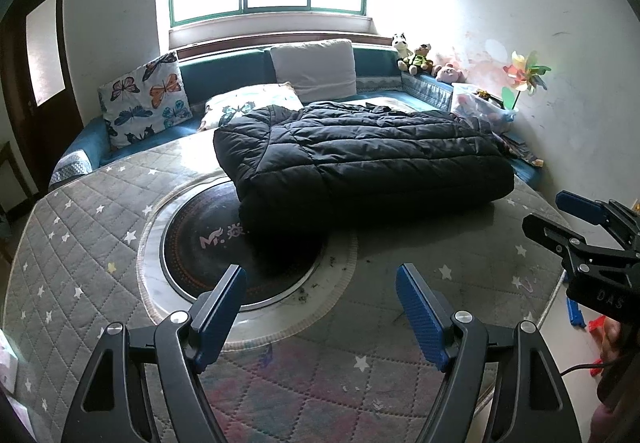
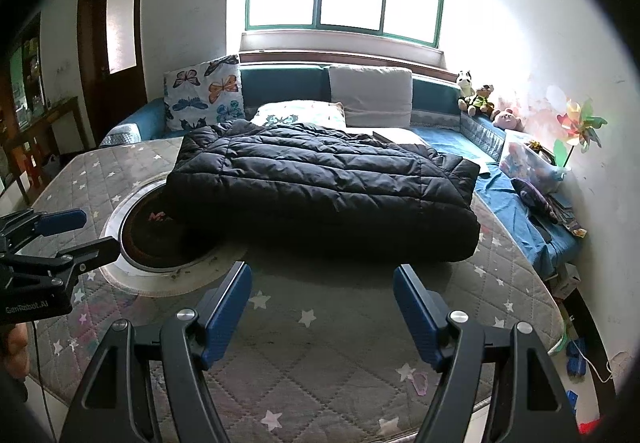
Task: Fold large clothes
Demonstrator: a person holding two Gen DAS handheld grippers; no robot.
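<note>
Jacket (image 1: 360, 155) (black, quilted, folded) lies toward the table's (image 1: 80, 227) far edge, well apart from my tongs. Left gripper (image 1: 320, 307) and right gripper (image 2: 322, 303) hang released, empty, tilted down over the near edge.

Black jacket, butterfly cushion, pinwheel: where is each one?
Black jacket (image 1: 360, 151), left wrist view, middle of its quilted top.
Butterfly cushion (image 2: 204, 93), right wrist view, centre of its printed face.
Pinwheel (image 1: 526, 73), left wrist view, hub of its vanes.
</note>
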